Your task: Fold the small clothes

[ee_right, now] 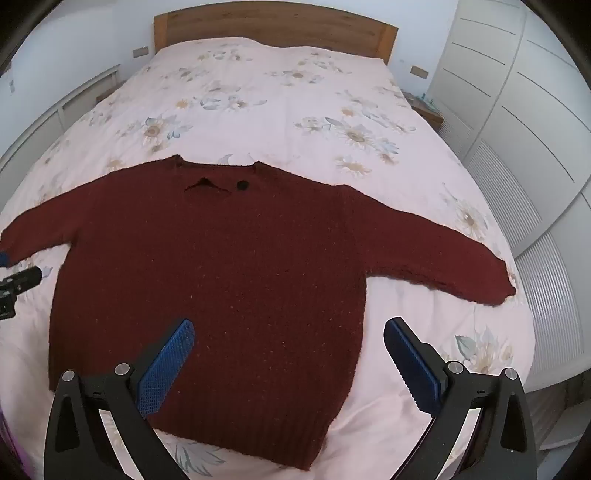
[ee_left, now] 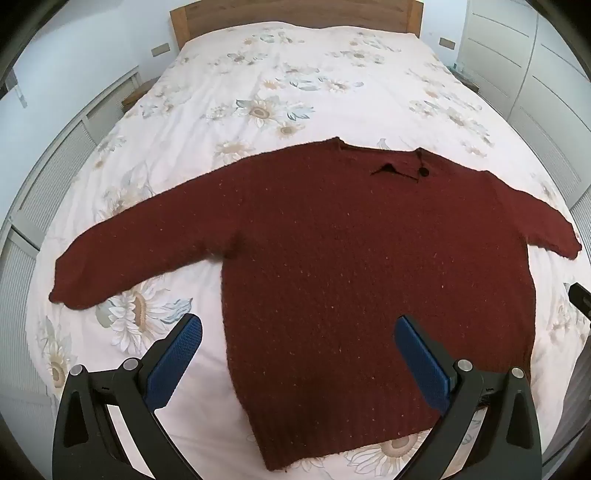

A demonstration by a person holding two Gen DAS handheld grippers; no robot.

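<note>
A dark red knit sweater (ee_left: pixel 332 258) lies flat on the bed, front up, both sleeves spread out to the sides, hem toward me. It also shows in the right wrist view (ee_right: pixel 221 266). My left gripper (ee_left: pixel 297 332) is open and empty, hovering above the sweater's lower left hem area. My right gripper (ee_right: pixel 288 336) is open and empty, hovering above the sweater's lower right side. The neckline has a small dark button (ee_left: pixel 424 172).
The bed has a white duvet with sunflower print (ee_left: pixel 280 85) and a wooden headboard (ee_left: pixel 291 14). White wardrobe doors (ee_right: pixel 517 110) stand at the right, white slatted panels (ee_left: pixel 48 177) at the left. The other gripper's black tip (ee_left: pixel 580 295) shows at the right edge.
</note>
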